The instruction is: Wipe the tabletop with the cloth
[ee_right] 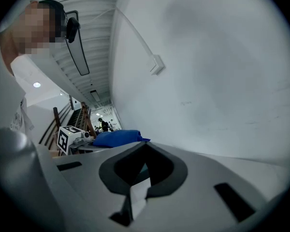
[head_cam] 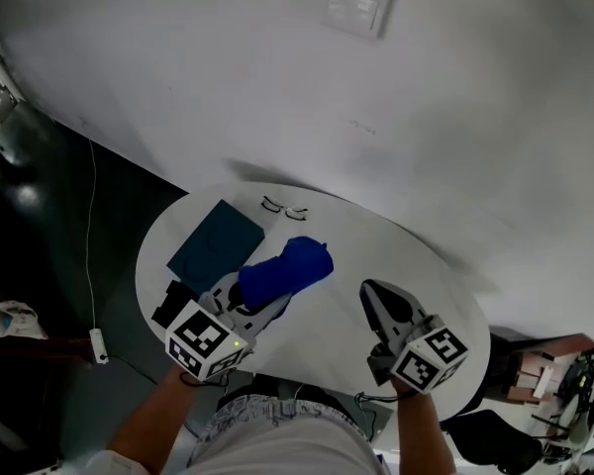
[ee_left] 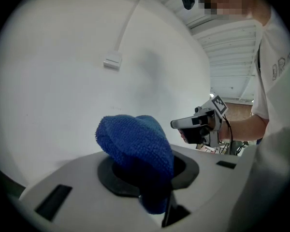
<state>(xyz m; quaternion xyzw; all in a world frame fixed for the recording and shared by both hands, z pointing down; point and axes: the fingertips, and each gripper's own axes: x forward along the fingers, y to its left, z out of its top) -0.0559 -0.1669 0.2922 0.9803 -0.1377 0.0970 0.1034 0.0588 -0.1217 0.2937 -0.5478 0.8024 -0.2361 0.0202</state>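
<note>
A blue cloth (head_cam: 289, 268) is bunched in my left gripper (head_cam: 253, 291), which is shut on it. In the left gripper view the cloth (ee_left: 135, 140) bulges over the jaws and hides their tips, with only wall behind it. It hangs over the left half of the round white table (head_cam: 361, 250). My right gripper (head_cam: 374, 293) is over the table's right half, apart from the cloth. Its jaws are shut on nothing, and they meet at their tips in the right gripper view (ee_right: 146, 145). That view also shows the cloth (ee_right: 117, 137) at the left.
A dark teal notebook (head_cam: 216, 245) lies at the table's left, with a black object (head_cam: 172, 303) at the edge near it. A pair of glasses (head_cam: 284, 207) rests near the far edge. A white wall with a switch plate (head_cam: 356, 6) stands behind.
</note>
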